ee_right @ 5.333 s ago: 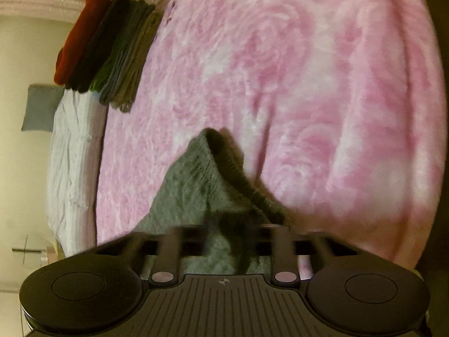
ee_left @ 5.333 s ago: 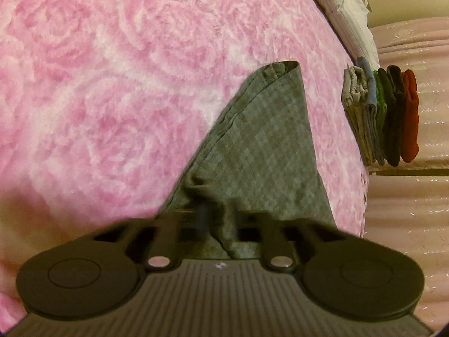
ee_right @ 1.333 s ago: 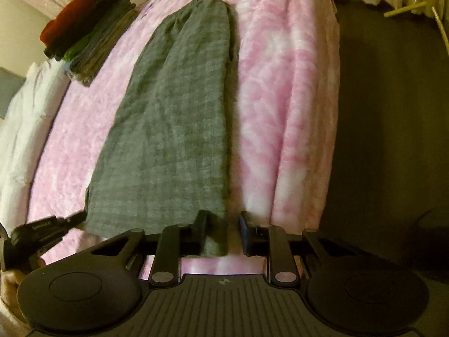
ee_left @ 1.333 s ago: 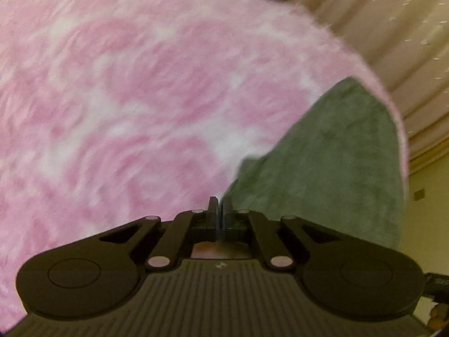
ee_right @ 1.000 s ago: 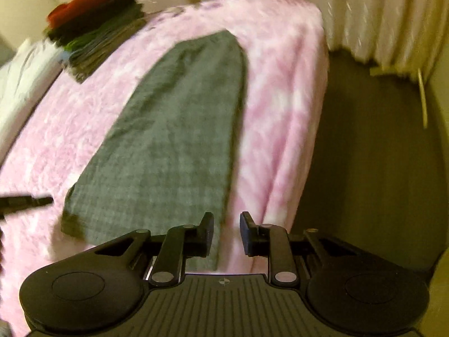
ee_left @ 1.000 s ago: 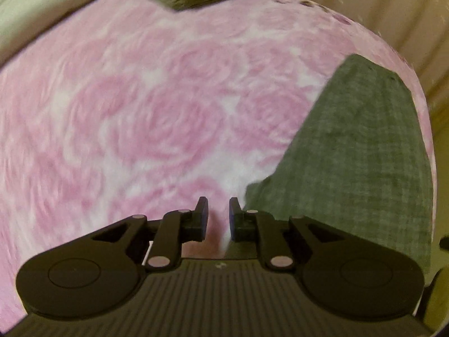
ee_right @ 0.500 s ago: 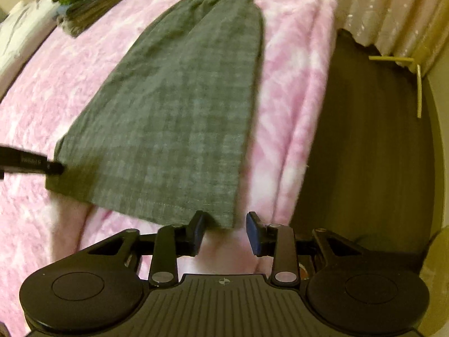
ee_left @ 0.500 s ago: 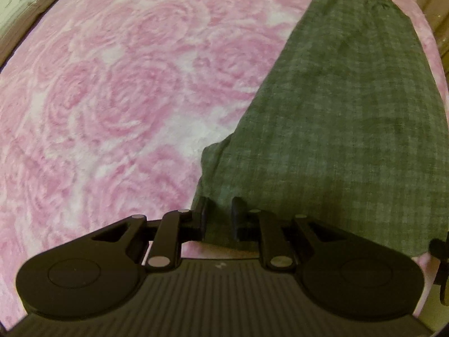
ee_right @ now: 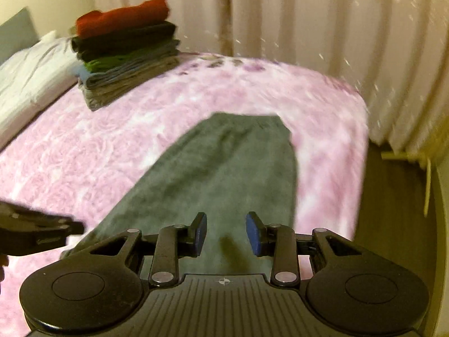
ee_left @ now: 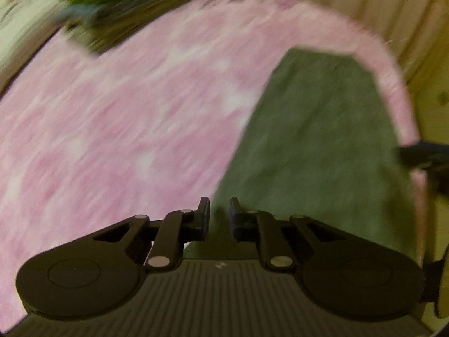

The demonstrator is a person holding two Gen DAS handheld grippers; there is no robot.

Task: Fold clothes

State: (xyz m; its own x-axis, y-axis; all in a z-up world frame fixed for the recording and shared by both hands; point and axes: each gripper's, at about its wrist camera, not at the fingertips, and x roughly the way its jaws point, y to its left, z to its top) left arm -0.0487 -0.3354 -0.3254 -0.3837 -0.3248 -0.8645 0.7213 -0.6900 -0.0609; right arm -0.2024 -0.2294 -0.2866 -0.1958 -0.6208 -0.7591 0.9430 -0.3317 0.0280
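Left wrist view: the left gripper hangs over the near left edge of one grey checked garment, which lies flat as a long folded panel on the pink rose-patterned blanket. Its jaws are closing, a narrow gap between them, with the cloth below rather than pinched; no grip shows. Far ahead and to the left is a blurred stack of folded clothes. A dark tip at the right edge is the right gripper.

Right wrist view: the right gripper stands with its jaws apart, blue pads bare, over the near end of the same garment, which runs straight ahead. One stack sits ahead to the left; about seven folded pieces, red on top. The left gripper shows at the left.

Judged from this, the lengthwise fold is done; folding the panel end to end and stacking it remain.
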